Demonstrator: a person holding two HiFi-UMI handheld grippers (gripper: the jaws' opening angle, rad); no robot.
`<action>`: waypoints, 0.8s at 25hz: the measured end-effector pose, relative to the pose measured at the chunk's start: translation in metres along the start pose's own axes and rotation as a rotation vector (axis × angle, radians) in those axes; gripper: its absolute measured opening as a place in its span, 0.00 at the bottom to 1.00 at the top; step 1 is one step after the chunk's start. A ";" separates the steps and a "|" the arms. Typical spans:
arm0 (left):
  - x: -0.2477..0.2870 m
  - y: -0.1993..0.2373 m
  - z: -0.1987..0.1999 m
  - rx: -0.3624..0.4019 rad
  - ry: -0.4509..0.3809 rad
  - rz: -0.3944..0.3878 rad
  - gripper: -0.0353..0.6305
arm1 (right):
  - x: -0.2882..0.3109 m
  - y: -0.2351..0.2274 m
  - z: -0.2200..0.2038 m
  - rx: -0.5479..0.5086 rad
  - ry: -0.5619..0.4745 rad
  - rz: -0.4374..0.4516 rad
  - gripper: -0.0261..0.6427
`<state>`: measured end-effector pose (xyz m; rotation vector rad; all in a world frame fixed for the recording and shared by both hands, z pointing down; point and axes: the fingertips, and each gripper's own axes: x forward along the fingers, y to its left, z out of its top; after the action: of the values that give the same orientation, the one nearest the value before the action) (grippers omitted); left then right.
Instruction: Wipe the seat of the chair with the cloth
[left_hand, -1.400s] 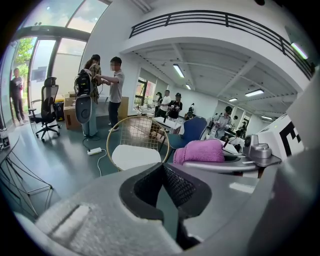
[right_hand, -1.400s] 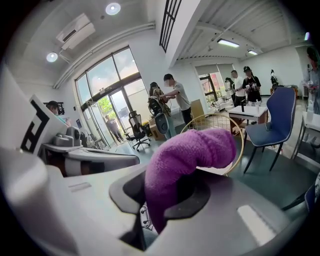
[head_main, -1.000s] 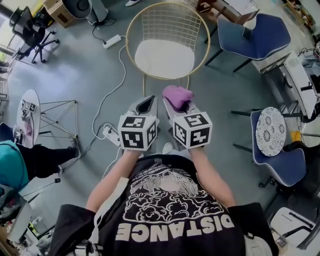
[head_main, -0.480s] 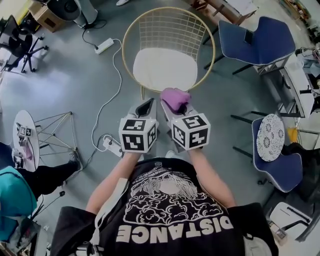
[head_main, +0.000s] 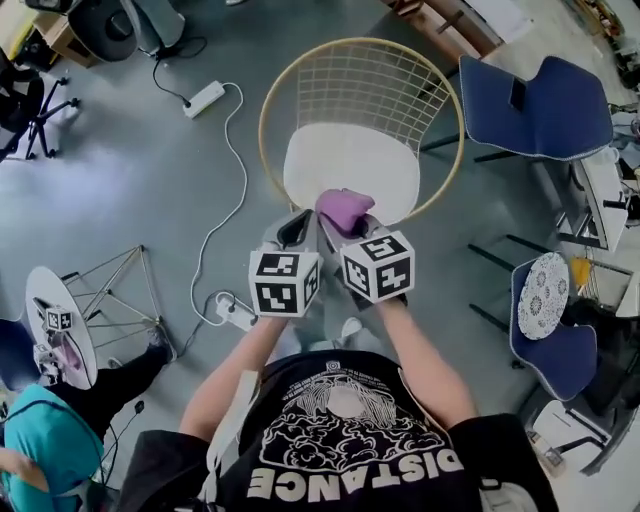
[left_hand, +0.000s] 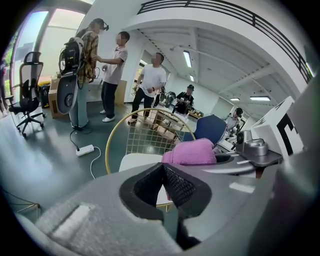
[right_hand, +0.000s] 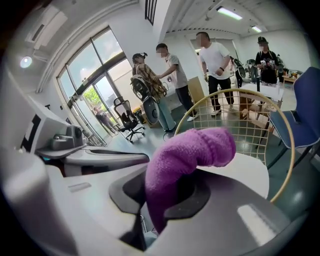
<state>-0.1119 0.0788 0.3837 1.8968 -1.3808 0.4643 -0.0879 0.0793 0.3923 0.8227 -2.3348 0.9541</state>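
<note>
Busy grey-floored office, and you've got your right gripper (head_main: 352, 228) clamped on the purple cloth (head_main: 343, 208) over the front edge of the wire chair's white seat (head_main: 350, 160), left gripper (head_main: 293, 229) closed on nothing, so the wiping looks all still ahead

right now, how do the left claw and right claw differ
The left claw is shut on nothing; the right claw is shut on the purple cloth. The left claw's black pads show bare; the right claw's are partly covered by cloth. Both sit side by side, pointing at the chair.
</note>
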 end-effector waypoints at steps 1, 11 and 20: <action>0.006 0.010 0.003 -0.006 0.005 0.000 0.05 | 0.012 -0.002 0.005 0.004 0.007 0.002 0.13; 0.069 0.091 0.019 -0.103 0.030 -0.002 0.05 | 0.131 -0.045 0.025 0.048 0.071 0.005 0.13; 0.102 0.127 0.001 -0.108 0.089 0.019 0.05 | 0.205 -0.082 0.014 0.080 0.108 0.019 0.13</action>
<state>-0.1933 -0.0092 0.4939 1.7565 -1.3395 0.4683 -0.1782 -0.0493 0.5477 0.7621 -2.2287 1.0788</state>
